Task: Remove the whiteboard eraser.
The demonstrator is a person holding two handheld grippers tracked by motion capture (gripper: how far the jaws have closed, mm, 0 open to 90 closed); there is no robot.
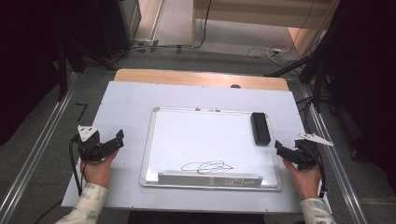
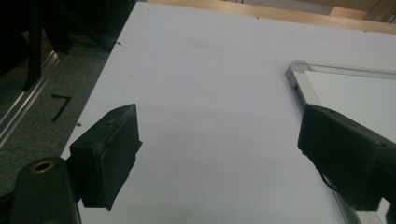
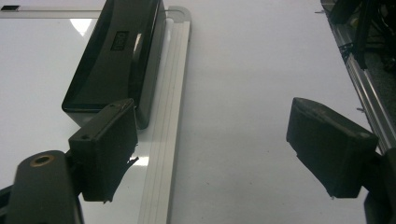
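Note:
A whiteboard point(image 1: 154, 140) with a silver frame lies flat in the middle of the white table. A black scribble point(image 1: 208, 166) is drawn near its front edge. A black eraser point(image 1: 259, 128) rests at the board's far right corner, and it appears close ahead in the right gripper view point(image 3: 116, 51). My left gripper point(image 1: 119, 137) is held left of the board, open and empty point(image 2: 215, 149), with the board's corner point(image 2: 299, 77) ahead on the right. My right gripper point(image 1: 279, 147) hovers just off the board's right edge, open and empty point(image 3: 210, 149), its left jaw over the frame point(image 3: 163, 116).
A grey tray strip point(image 1: 210, 178) runs along the board's front edge. The bare wooden table edge point(image 1: 201, 77) shows at the back. Metal rails point(image 1: 42, 149) flank both sides of the table. Cables and dark stands sit on the floor behind. A "7" mark point(image 2: 60, 105) is on the floor to the left.

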